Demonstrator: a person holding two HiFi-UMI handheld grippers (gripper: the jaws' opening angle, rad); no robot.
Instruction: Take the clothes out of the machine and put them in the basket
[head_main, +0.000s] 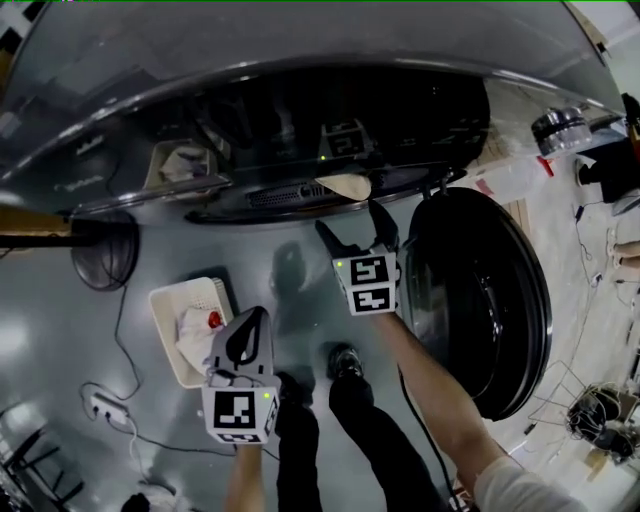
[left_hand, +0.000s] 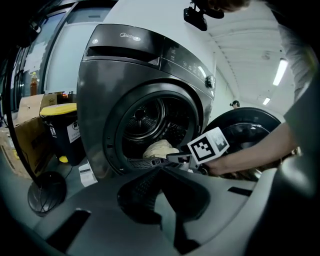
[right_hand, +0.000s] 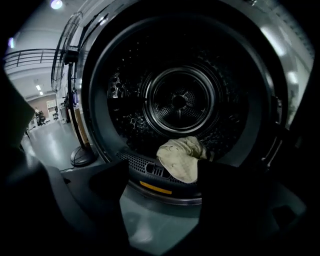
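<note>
The right gripper (head_main: 350, 222) holds its jaws wide apart and empty before the machine (left_hand: 97, 95), where a beige cloth (right_hand: 182, 157) lies on the drum's near lip. The left gripper's (head_main: 254, 320) jaws are together beside the basket (head_main: 163, 300).

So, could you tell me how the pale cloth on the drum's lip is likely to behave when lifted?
The pale cloth lies crumpled and draped over the drum's lip, so it will probably hang limp. It looks small and thin, so likely light. A trailing end might drag on the perforated lip.
</note>
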